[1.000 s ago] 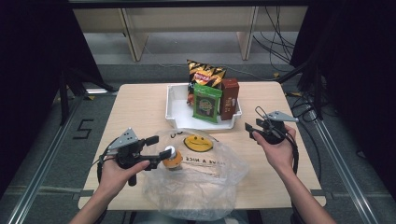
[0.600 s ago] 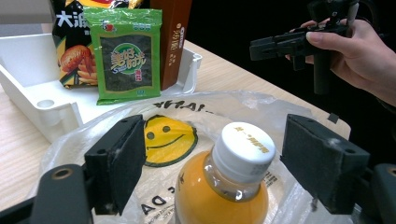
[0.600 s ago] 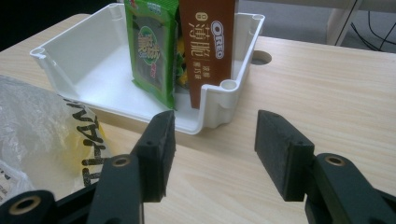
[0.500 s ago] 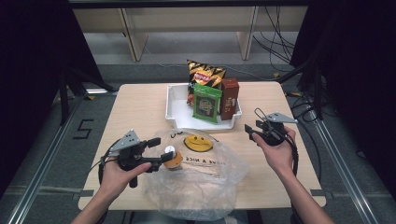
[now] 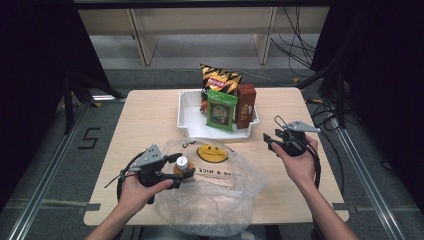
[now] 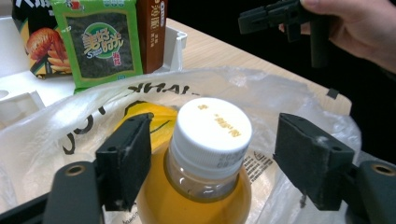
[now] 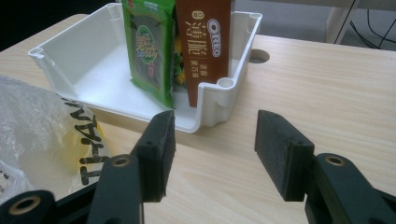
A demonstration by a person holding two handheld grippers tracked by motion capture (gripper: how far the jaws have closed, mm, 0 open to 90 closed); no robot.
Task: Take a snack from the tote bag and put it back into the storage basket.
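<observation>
Left gripper view shows the left tool [image 6: 212,163] straddling the white-capped bottle of orange drink [image 6: 205,172], its jaws wide and just now closing, one pad beside the neck, the other clear. That bottle stands on the clear plastic bag [image 5: 220,197] at the worktop's [image 5: 145,125] near edge, probably about to be gripped. Right tool [image 7: 212,156] waits spread and empty by the white tray [image 7: 65,56] of snack packets.

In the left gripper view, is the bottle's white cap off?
No, the white cap sits on the neck of the orange drink bottle, which stands between the left tool's jaws.
</observation>
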